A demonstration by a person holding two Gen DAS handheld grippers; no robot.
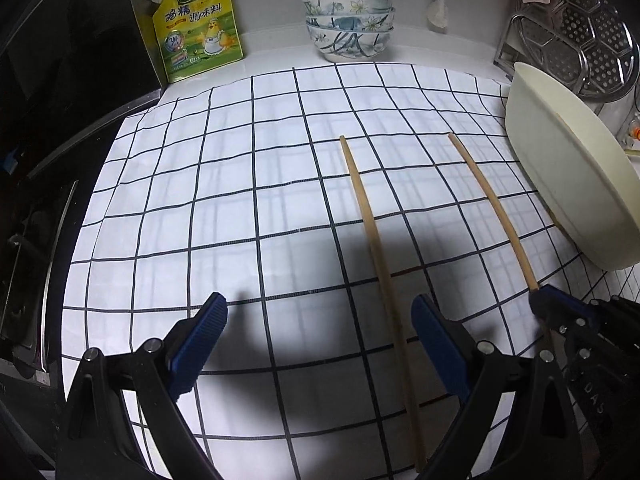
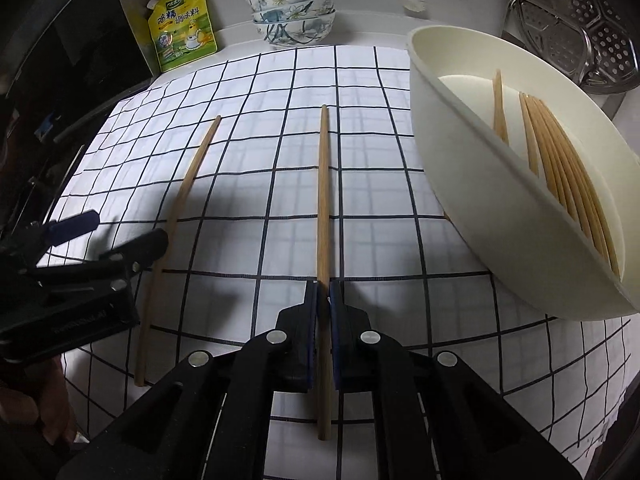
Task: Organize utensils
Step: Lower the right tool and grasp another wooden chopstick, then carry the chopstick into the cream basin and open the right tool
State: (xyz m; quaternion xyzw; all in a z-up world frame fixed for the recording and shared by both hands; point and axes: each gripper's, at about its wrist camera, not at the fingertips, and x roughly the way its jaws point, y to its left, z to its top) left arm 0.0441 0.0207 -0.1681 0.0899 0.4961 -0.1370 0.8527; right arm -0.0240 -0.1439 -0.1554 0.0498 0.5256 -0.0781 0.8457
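2 loose chopsticks [image 2: 325,184], 3 stacked bowls [image 2: 294,14], 1 tub [image 2: 480,216]

The yellow seasoning pouch [image 1: 198,28] reads "鸡精调味料"; gripper body reads "DAS".

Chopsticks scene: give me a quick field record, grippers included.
surface: checked cloth
right gripper: shut on a chopstick
left gripper: open, holding nothing
loose chopstick: lying on the cloth, between the left jaws
cream tray: right side, several chopsticks inside
background: stacked bowls, yellow pouch
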